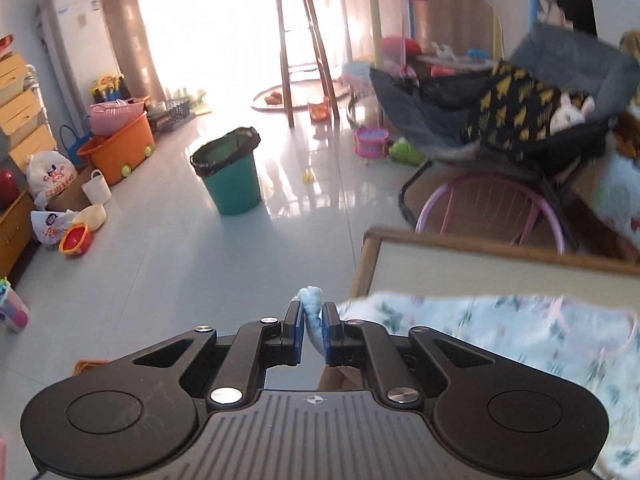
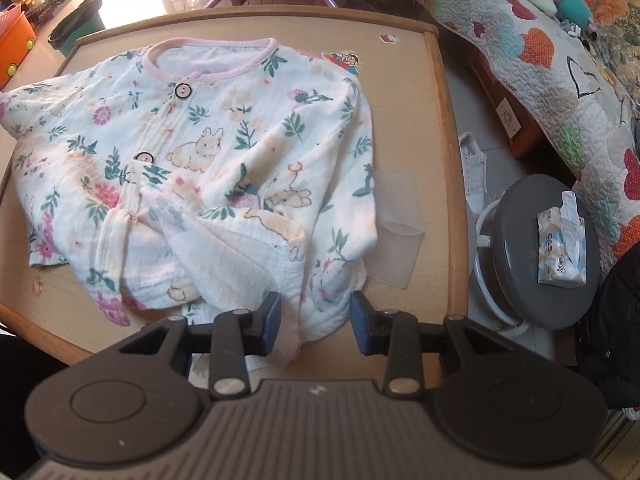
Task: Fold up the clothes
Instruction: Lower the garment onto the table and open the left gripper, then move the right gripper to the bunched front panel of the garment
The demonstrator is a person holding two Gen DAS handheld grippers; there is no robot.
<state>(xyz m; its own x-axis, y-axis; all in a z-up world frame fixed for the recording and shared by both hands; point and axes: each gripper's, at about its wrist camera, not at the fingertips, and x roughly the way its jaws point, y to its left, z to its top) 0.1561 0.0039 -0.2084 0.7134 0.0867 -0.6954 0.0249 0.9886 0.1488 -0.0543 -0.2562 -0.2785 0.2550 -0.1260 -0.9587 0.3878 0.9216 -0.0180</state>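
right now a small floral shirt (image 2: pixel 200 160) with rabbits printed on it lies face up on the wooden table (image 2: pixel 436 120), pink collar at the far side, buttons down the front, its lower part rumpled and partly turned back to show the plain inside. the right gripper (image 2: pixel 315 322) hangs over the near hem with its blue pads (image 2: pixel 362 320) parted; cloth sits in the gap, but the pads do not press on it. the left gripper (image 1: pixel 313 330) is off the table's left edge, tilted over the floor, its fingers nearly together with a bunched bit of pale blue cloth (image 1: pixel 312 312) between them; whether they pinch it firmly i cannot tell. beyond it stand a green bin (image 1: pixel 230 176) and a tall stool (image 1: pixel 304 48). beside the table sits a grey round stool (image 2: pixel 548 252) with a tissue pack (image 2: pixel 560 248) on top.
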